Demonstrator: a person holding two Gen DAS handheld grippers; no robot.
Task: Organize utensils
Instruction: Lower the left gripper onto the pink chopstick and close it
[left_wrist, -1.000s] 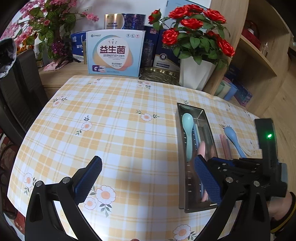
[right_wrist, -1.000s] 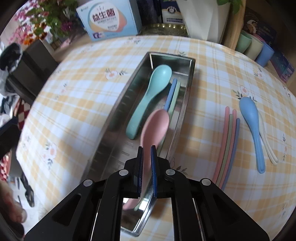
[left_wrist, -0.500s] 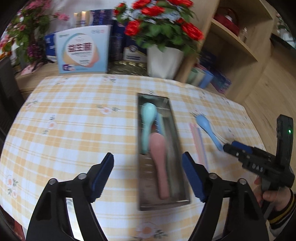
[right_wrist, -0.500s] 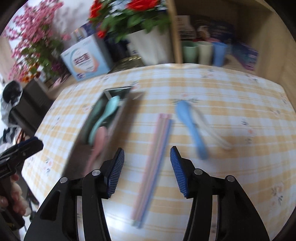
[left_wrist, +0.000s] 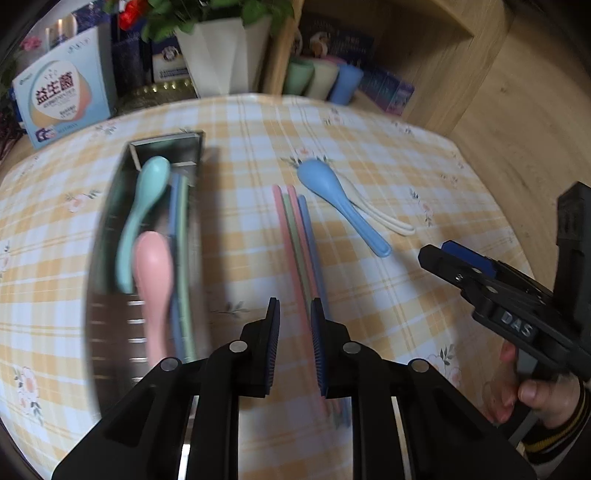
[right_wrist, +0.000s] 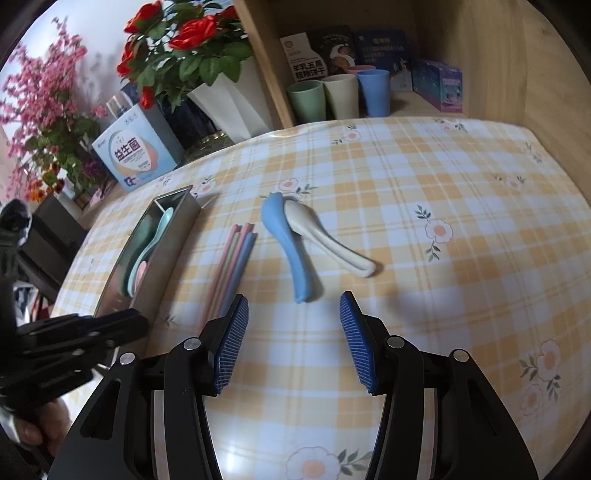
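At the bottom centre, the left gripper (left_wrist: 294, 347) is narrowed around the pastel chopstick bundle (left_wrist: 299, 240), contact unclear. The right gripper (right_wrist: 293, 341) gapes, released, just short of the blue plastic spoon (right_wrist: 290, 247) crossing the cream spoon (right_wrist: 328, 240). Upper left, the steel rectangular tray (left_wrist: 110, 236) holds pink (left_wrist: 153, 273) and mint spoons (left_wrist: 142, 210)

Checked table (right_wrist: 424, 177) with tray (right_wrist: 162, 254), chopsticks (right_wrist: 232, 266), spoons (right_wrist: 291, 251).

Red roses (right_wrist: 192, 29) in a white vase (right_wrist: 236, 103), three cups (right_wrist: 341, 94), perhaps plastic, behind.
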